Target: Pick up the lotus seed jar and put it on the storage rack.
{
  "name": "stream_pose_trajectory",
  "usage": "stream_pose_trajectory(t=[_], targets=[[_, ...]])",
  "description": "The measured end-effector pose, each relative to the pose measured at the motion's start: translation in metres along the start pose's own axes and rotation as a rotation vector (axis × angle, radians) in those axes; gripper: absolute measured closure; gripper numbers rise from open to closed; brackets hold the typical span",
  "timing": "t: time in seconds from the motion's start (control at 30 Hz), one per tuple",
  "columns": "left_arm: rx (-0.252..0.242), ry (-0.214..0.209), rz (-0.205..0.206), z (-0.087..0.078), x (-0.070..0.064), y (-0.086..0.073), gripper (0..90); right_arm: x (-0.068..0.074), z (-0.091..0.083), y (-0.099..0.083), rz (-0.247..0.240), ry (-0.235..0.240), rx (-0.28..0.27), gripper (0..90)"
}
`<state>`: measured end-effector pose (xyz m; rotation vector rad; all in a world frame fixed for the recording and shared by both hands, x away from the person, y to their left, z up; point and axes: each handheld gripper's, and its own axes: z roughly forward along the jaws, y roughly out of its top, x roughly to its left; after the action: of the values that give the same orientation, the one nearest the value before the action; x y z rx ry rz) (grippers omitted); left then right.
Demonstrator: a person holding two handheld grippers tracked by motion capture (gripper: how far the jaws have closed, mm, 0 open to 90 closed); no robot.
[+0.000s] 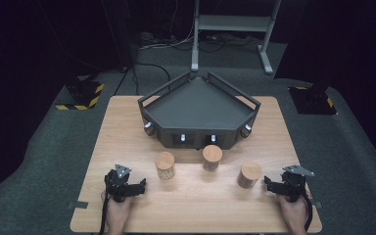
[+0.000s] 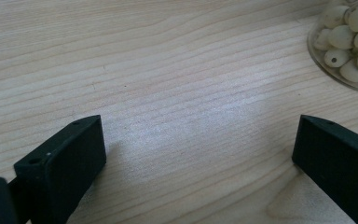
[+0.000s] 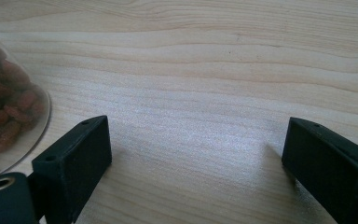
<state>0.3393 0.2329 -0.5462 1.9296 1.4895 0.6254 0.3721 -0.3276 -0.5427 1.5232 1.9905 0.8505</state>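
Wood table (image 1: 191,205) bare btwn grippers; left gripper (image 1: 139,186), right gripper (image 1: 269,184) fingers apart.

Three jars stand in a row on the table (image 1: 127,122): left jar (image 1: 165,165), middle jar (image 1: 212,157), right jar (image 1: 249,175). Behind them sits the tray (image 1: 196,105) (toward the table's far edge), grippers flanking the row.
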Motion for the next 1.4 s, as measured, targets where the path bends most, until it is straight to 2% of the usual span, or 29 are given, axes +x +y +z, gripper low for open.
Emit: stream_pose_trajectory(t=[0.73,0.87,1.0,1.23,1.4], targets=[[0.008,-0.003,0.008,0.001,-0.002,0.001,0.5,0.0,0.0,0.0,0.003,-0.002,0.0,8.1],[0.013,-0.019,0.03,0.0,-0.003,0.002,1.2,0.0,0.0,0.0,0.004,-0.003,-0.001,8.2],[-0.015,-0.027,0.048,-0.002,-0.007,0.006,1.2,0.0,0.0,0.0,0.004,-0.003,-0.001,8.2],[-0.042,-0.074,0.074,-0.009,-0.015,0.014,1.4,0.0,0.0,0.0,0.004,-0.003,-0.001,8.2],[-0.034,-0.105,0.089,-0.008,-0.021,0.016,1.4,0.0,0.0,0.0,0.003,-0.003,-0.001,8.2]])
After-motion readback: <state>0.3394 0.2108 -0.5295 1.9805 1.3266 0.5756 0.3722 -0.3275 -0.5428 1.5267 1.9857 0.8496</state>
